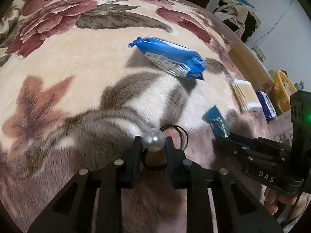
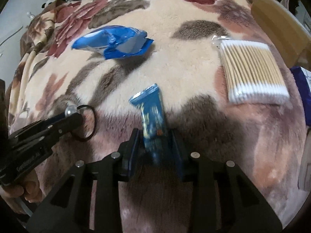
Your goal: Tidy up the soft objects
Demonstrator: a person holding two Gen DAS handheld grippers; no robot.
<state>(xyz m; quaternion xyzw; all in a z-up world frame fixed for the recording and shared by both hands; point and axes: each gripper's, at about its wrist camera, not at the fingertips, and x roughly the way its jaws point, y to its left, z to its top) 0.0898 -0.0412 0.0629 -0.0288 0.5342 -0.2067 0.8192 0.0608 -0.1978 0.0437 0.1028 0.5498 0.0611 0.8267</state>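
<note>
Items on the floral blanket (image 1: 81, 62): one blue tissue pack (image 1: 171, 58), one clear packet of cotton swabs (image 2: 252, 71), one small blue sachet (image 2: 153, 116), one pearl hair tie (image 1: 154, 139).

The left gripper (image 1: 153, 145) is clenched on the hair tie: a glossy white pearl sits between the fingertips, with black elastic loops trailing behind it, near the blanket's near edge. The right gripper (image 2: 155, 136) grasps the sachet, a narrow blue wrapper with pale print, standing upright between the fingers.

The tissue pack lies mid-blanket, crumpled at one end. The swabs lie at the blanket's right edge, white tips toward the near edge.
</note>
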